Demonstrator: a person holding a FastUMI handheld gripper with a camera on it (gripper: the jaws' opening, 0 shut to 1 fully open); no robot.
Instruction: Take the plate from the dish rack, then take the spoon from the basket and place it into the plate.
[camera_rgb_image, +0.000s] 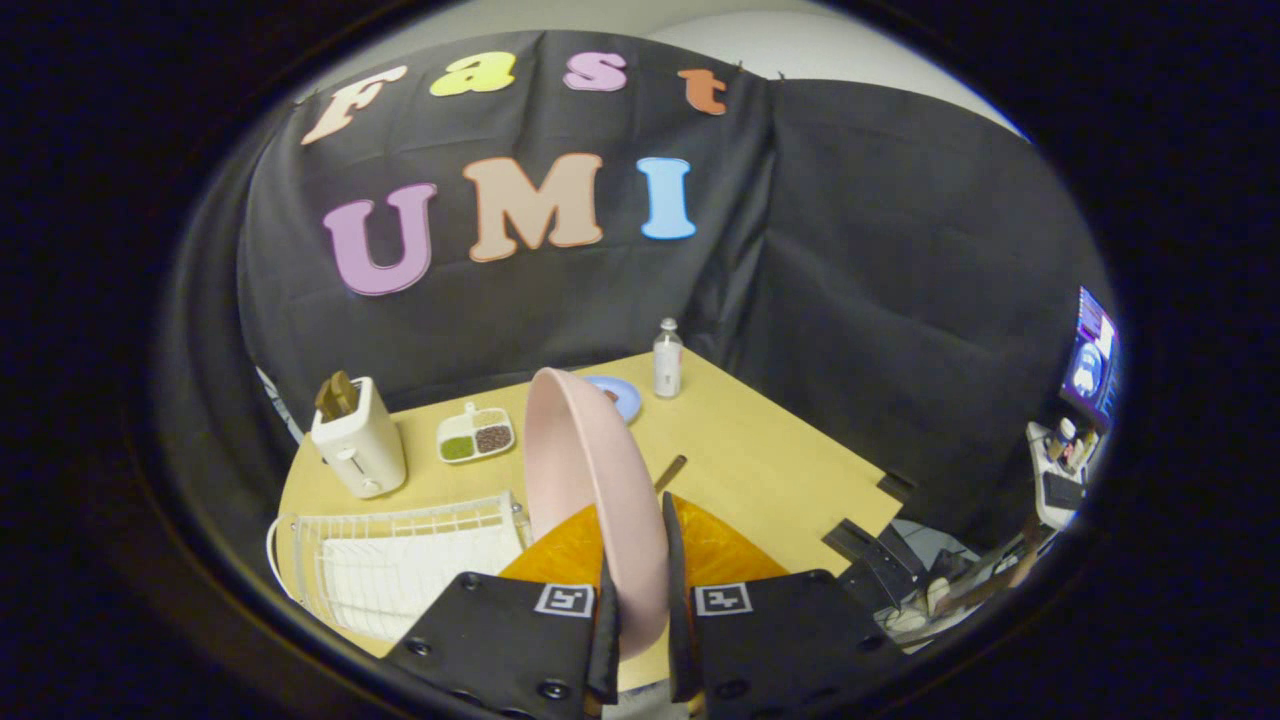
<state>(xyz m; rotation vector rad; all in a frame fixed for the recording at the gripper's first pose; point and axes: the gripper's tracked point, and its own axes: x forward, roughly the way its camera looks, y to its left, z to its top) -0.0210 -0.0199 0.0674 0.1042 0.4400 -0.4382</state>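
A pink plate (585, 480) stands on edge between my fingers, lifted above the wooden table (760, 460). My gripper (640, 610) is shut on the plate's rim, one finger on each face. The white wire dish rack (400, 560) sits low to the left of the fingers, with nothing standing in it. An orange basket (720, 550) lies just behind the fingers, partly hidden by the plate and by the gripper. A thin dark handle (672, 472) sticks up out of the basket to the right of the plate; I cannot tell whether it is the spoon.
A white toaster (358, 442) with bread in it stands at the table's left. Beside it lies a small divided dish (476, 434) of grains. A blue plate (618, 396) and a small clear bottle (667, 360) sit at the far edge. The table's right edge drops off to clutter.
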